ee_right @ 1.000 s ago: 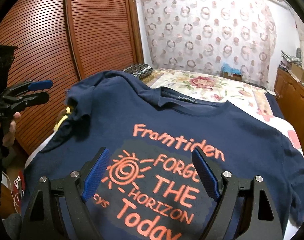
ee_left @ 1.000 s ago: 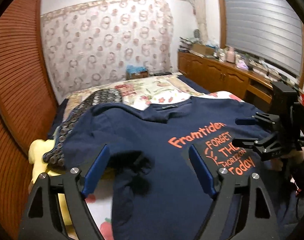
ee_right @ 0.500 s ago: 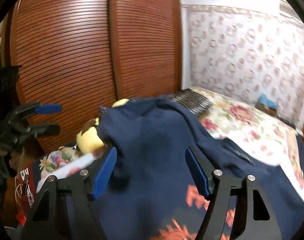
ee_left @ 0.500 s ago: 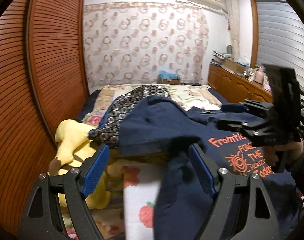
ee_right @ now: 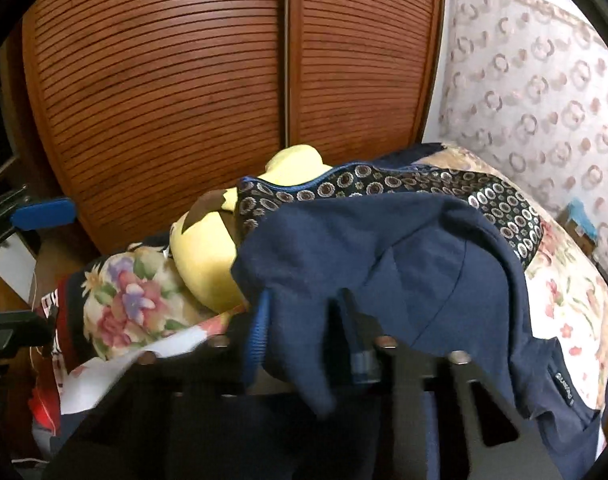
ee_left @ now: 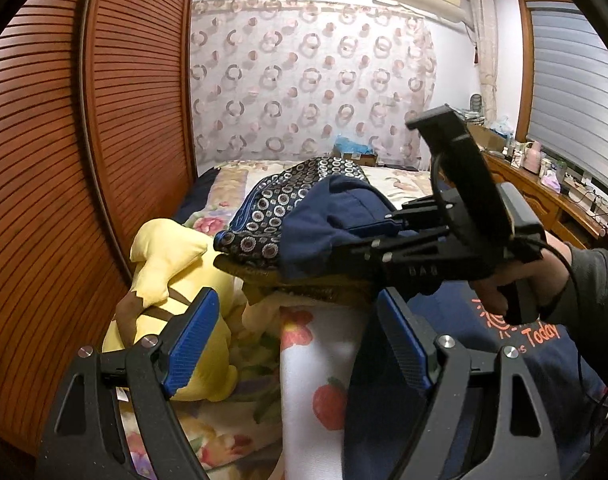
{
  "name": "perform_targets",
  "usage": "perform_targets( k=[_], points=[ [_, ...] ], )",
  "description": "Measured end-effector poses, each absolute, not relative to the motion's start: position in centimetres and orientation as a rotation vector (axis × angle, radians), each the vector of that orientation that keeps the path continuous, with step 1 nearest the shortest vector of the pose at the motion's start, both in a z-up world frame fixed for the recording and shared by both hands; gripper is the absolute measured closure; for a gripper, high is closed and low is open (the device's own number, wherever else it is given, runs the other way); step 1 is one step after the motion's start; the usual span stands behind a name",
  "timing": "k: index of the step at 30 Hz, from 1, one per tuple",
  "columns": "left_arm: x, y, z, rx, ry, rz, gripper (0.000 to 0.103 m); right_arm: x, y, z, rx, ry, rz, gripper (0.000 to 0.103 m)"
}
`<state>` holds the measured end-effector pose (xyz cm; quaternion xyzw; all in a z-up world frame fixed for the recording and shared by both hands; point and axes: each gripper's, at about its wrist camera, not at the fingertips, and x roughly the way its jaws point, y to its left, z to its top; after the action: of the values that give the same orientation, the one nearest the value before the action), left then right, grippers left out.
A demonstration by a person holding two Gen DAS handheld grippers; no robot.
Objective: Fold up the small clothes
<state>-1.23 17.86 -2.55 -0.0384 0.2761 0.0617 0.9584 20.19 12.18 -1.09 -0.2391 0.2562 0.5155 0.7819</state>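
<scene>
Since a second ago both claws have swung toward the wardrobe side of the bed, and the right claw [ee_right: 315, 332], which then hovered spread over the orange print, has reached the left sleeve of the navy T-shirt [ee_right: 383, 248]. Its blue pads [ee_right: 258, 328] now sit with sleeve cloth bunched between them at 6 o'clock in the right wrist view; it looks clenched on the sleeve, though the drape hides the far pad. The left claw [ee_left: 300, 344] hangs released, its blue pads [ee_left: 190, 336] wide apart and holding nothing. Most of the shirt lies flat on the floral bed [ee_left: 315, 364], chest up, while the sleeve humps over a dark ring-patterned cushion [ee_left: 280, 204] beside a yellow plush toy [ee_left: 172, 264]. Such a shirt is light, limp cotton with no stiffness, so it will sag and trail wherever it is not supported; I judge the cuff hem or the shoulder seam the best hold, since a pinch of mid-panel cloth would only stretch. Only the left wrist view shows the right claw from outside, at 3 o'clock with the person's hand [ee_left: 515, 284] on its grip, plus a corner of the orange print [ee_left: 539, 332] and the open left pads. Only the right wrist view shows the cloth in the pinch, the neck label [ee_right: 563, 388] at 4 o'clock, and the wooden slatted wardrobe doors [ee_right: 224, 80] close behind.
</scene>
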Motion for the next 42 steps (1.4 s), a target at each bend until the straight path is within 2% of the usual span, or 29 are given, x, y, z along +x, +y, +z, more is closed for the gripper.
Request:
perform_targets(
  k=[2,3,14,16,17,18,20,21,30,33,42],
  points=[
    [-1.3,17.8,-2.7,-0.08,0.559,0.124,0.021,21.1,12.3,-1.0,-0.492,0.553,1.127,0.096],
    [-1.3,17.9,-2.7,-0.081,0.558,0.123,0.021,21.5,12.4,-0.7,-0.473,0.546,1.14,0.097],
    [-0.7,16.5,-2.7,-0.075,0.562,0.086,0.021,24.4,3.6,1.4,-0.129,0.512,1.03,0.098],
    [-0.4,16.0,-2.8,-0.067,0.566,0.079,0.021,25.5,1.0,0.6,-0.076,0.554,0.936,0.095],
    [-0.2,15.8,-2.8,-0.064,0.569,0.076,0.021,26.0,0.2,0.1,-0.07,0.567,0.911,0.086],
    [0.0,15.6,-2.9,-0.062,0.572,0.073,0.021,26.5,-0.5,-0.4,-0.074,0.583,0.888,0.07],
    [0.3,15.2,-2.9,-0.064,0.574,0.068,0.021,26.9,-1.4,-1.1,-0.092,0.599,0.863,0.055],
    [0.4,14.9,-3.0,-0.066,0.576,0.064,0.021,27.0,-1.9,-1.4,-0.094,0.598,0.851,0.052],
    [1.6,12.7,-2.9,-0.051,0.591,0.028,0.021,26.0,-3.8,-1.4,-0.132,0.577,0.811,0.05],
    [2.3,11.8,-3.1,-0.053,0.599,0.011,0.021,23.0,-6.7,0.7,-0.142,0.575,0.806,0.05],
    [5.3,7.7,-5.3,-0.071,0.66,-0.079,0.021,18.5,-16.0,0.1,-0.204,0.558,0.683,0.05]
  ],
)
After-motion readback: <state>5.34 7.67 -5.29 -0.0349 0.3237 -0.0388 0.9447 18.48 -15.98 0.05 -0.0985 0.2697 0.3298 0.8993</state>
